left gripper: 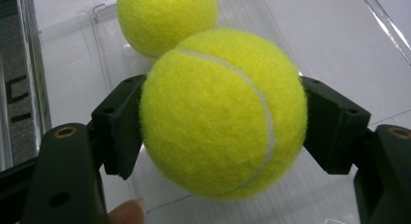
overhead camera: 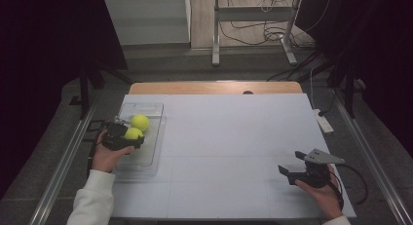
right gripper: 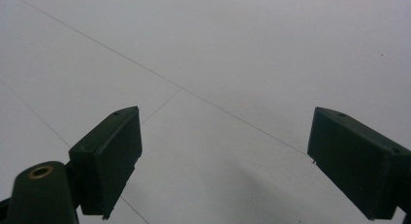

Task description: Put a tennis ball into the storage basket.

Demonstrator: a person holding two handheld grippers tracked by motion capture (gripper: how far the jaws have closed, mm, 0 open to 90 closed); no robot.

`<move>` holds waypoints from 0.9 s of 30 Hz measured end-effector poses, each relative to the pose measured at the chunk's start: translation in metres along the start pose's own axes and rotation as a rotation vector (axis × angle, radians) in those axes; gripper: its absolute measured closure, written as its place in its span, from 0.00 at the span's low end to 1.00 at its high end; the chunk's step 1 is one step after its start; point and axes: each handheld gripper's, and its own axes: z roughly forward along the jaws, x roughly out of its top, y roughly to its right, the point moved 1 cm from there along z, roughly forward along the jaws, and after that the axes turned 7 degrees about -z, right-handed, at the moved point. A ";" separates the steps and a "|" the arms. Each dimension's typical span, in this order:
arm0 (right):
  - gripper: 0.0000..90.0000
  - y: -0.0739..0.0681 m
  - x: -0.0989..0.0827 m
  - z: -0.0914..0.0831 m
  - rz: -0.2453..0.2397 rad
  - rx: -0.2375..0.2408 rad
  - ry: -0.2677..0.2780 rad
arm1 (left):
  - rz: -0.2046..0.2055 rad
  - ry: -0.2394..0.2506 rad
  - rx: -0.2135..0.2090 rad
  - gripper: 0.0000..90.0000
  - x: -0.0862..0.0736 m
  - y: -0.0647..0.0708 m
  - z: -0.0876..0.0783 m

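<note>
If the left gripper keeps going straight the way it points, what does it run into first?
Probably the second yellow tennis ball in the clear plastic tray, just beyond the ball the left gripper holds; depth is unclear.

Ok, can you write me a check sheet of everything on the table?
Surface: white table, bare in the middle.
Job's things: held tennis ball; second tennis ball lying in the clear tray.
Clutter: nothing seen.
Claws: left claw shut on the held tennis ball over the tray; right claw open, holding nothing.
Cables: black cable trailing from the right claw; cables on the floor.
Surroundings: metal stand, dark curtains.
</note>
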 end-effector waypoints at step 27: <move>0.14 0.000 0.000 0.000 0.001 0.001 0.002 | 0.032 0.225 -0.079 0.17 0.008 0.019 -0.024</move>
